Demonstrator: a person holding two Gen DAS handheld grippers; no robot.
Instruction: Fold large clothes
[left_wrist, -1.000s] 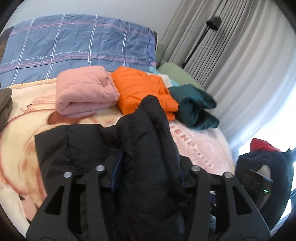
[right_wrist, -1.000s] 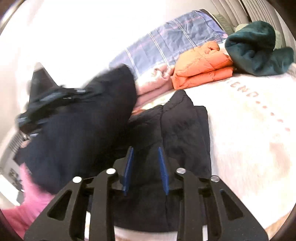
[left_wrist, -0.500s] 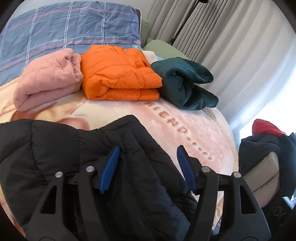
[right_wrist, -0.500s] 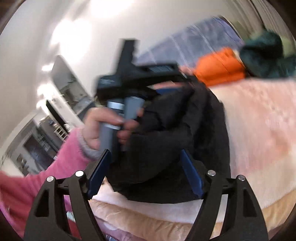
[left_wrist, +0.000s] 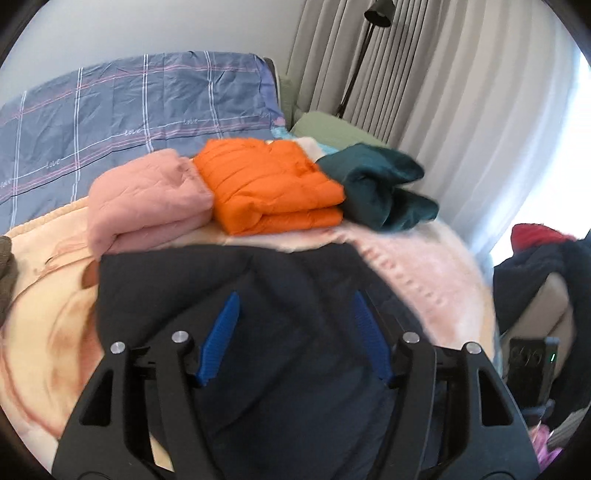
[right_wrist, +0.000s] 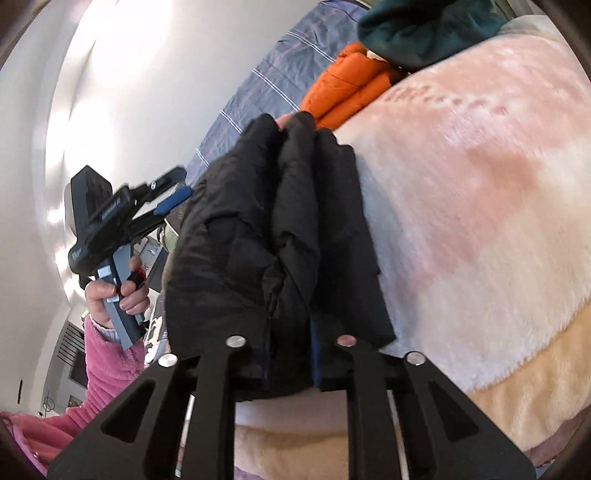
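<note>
A black puffer jacket (left_wrist: 258, 295) lies on the pink blanket (left_wrist: 424, 266) on the bed. My left gripper (left_wrist: 295, 332) is open and hovers above the jacket, nothing between its blue pads (left_wrist: 218, 336). In the right wrist view the jacket (right_wrist: 266, 229) is bunched in thick folds. My right gripper (right_wrist: 288, 365) is shut on the jacket's near edge and lifts it. The left gripper (right_wrist: 170, 197) shows there too, held in a hand at the left, open.
Folded pink (left_wrist: 147, 199), orange (left_wrist: 269, 188) and dark green (left_wrist: 376, 184) garments lie in a row behind the jacket. A blue checked pillow (left_wrist: 129, 110) is at the head. Curtains and a floor lamp (left_wrist: 365, 55) stand at the right, and a chair piled with clothes (left_wrist: 543, 266).
My left gripper let go of the jacket, opened and drew back above it. My right gripper opened, then closed on the jacket's near edge.
</note>
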